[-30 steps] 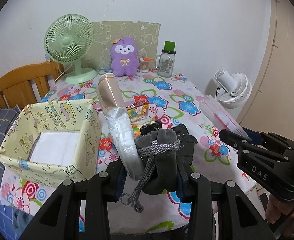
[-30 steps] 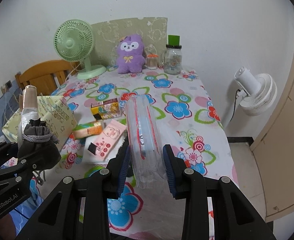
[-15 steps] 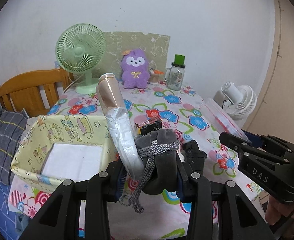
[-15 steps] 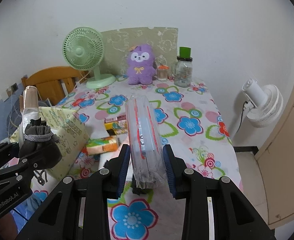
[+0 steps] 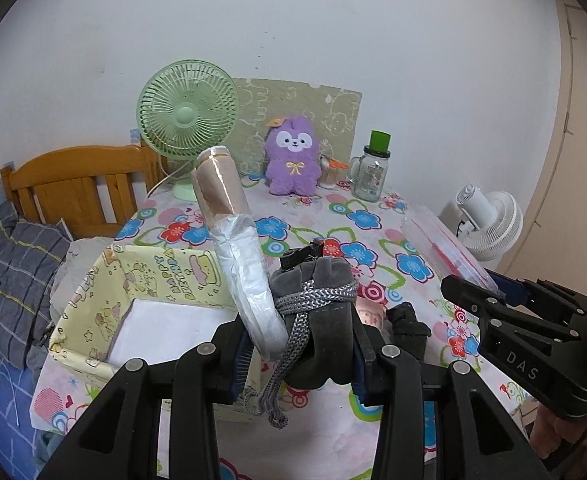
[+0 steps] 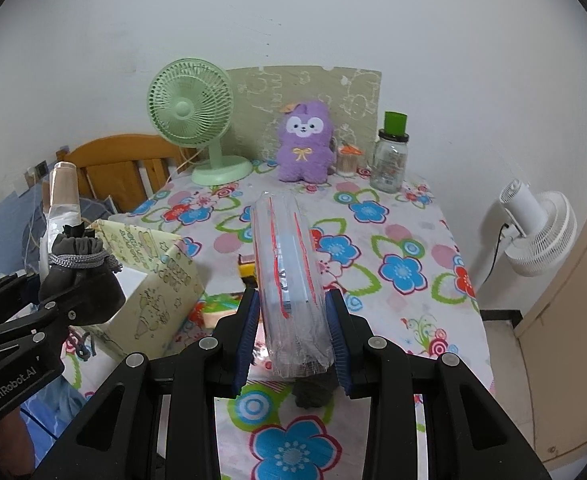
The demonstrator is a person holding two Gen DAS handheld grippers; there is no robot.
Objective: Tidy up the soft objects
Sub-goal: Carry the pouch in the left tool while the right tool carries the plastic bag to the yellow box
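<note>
Pouch (image 5: pixel 315 320), grey with a braided drawstring, sits clamped in the left gripper (image 5: pixel 299 350) together with a long plastic-wrapped roll (image 5: pixel 237 252) that sticks up past it. Both hang above the table's (image 5: pixel 373 400) near edge, just beside the yellow cartoon-print box (image 5: pixel 93 316) at the near left corner. The right gripper (image 6: pixel 293 334) squeezes a clear packet with red stripes (image 6: pixel 289 264), raised over the flowered cloth. Under it lies a dark bundle (image 6: pixel 311 394), perhaps a glove. Small cartons (image 6: pixel 247 268) lie mid-table. Along the far edge stand a green fan (image 5: pixel 187 120), a purple plush toy (image 5: pixel 291 158) and a glass jar with a green lid (image 5: pixel 371 174).
</note>
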